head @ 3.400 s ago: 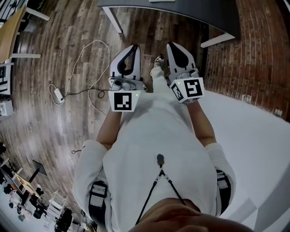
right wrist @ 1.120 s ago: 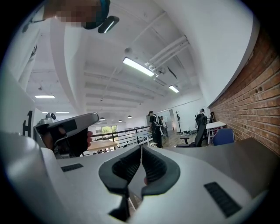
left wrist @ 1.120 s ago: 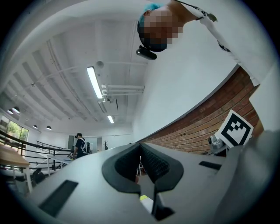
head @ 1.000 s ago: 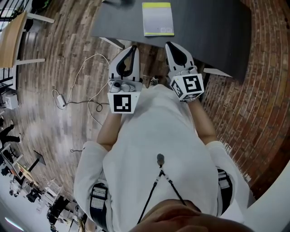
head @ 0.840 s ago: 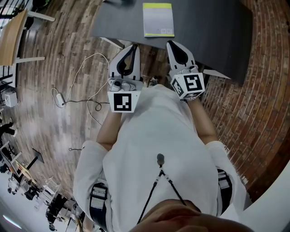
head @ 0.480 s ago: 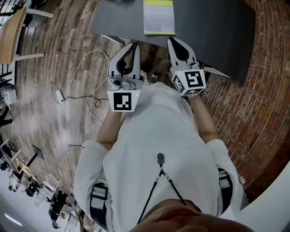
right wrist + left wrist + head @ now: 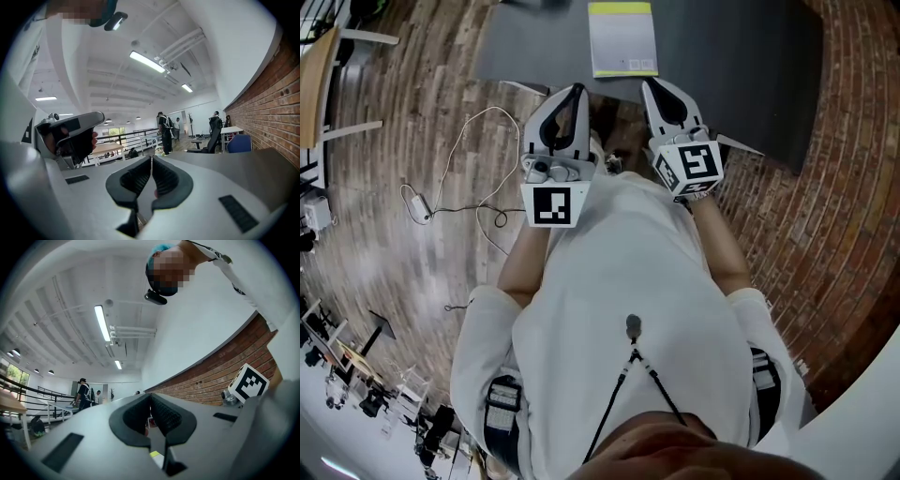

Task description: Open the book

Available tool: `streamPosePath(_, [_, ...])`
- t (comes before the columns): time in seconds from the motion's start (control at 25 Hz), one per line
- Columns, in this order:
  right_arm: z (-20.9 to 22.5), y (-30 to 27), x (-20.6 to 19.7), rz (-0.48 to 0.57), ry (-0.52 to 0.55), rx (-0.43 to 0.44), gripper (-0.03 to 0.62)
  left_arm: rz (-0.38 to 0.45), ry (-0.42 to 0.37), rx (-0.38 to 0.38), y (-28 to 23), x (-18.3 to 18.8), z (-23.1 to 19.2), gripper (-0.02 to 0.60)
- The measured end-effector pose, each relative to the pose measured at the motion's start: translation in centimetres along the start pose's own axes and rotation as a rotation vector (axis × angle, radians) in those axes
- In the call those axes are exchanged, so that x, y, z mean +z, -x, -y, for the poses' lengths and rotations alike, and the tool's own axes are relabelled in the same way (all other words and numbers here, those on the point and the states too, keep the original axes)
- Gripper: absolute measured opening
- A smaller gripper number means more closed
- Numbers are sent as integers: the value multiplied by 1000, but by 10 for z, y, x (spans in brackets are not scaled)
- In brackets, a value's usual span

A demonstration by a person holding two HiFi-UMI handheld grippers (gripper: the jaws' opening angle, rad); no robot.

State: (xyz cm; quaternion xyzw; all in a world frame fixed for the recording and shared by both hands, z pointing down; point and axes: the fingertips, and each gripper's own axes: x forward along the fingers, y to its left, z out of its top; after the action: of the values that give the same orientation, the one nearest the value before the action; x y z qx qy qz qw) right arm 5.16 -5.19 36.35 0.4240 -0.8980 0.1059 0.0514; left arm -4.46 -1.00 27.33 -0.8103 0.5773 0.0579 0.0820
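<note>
- While the book (image 7: 623, 37) lies shut on the dark table (image 7: 731, 56), cover up and a yellow-green strip at its far end, no part of the task is done, as far as the head view shows.
- Head view also: the left gripper (image 7: 576, 89) and the right gripper (image 7: 649, 84) are held side by side in front of the person's body. Both point toward the near edge of the table. The book is just beyond their tips, between the two lines in which they point, and neither gripper touches it.
- Left gripper view: the jaws are pressed together and nothing is between them. This camera looks upward, to the ceiling (image 7: 84, 296) and a brick wall (image 7: 206, 380), so the book hardly shows. A small yellow-green bit below the jaws may be its corner, but I cannot tell for sure.
- Right gripper view: the jaws are also pressed together and empty. This view looks across the room, with the left gripper at its left side, and the book is not in it.
- What is left, as I judge it, is the whole work. The grippers must reach the book, catch the free edge of the cover, lift it and turn it over. Probably the other gripper must hold the book down so that it does not slide on the table.
</note>
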Motion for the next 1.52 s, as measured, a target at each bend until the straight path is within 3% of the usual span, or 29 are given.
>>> streamPosePath(0.28, [14,-45,6,-20,8,-18,38,-13,-6,-49,-40,-16,-25,23])
streamPosePath(0.8, [37,-139,-5,-96,-3,-64,38,-28,62,-123,-114,-50,-83,23])
streamPosePath(1.52, [50,-219,-65,-238,-36,-115,38,-43,98,-202,-168,-86,-130,23])
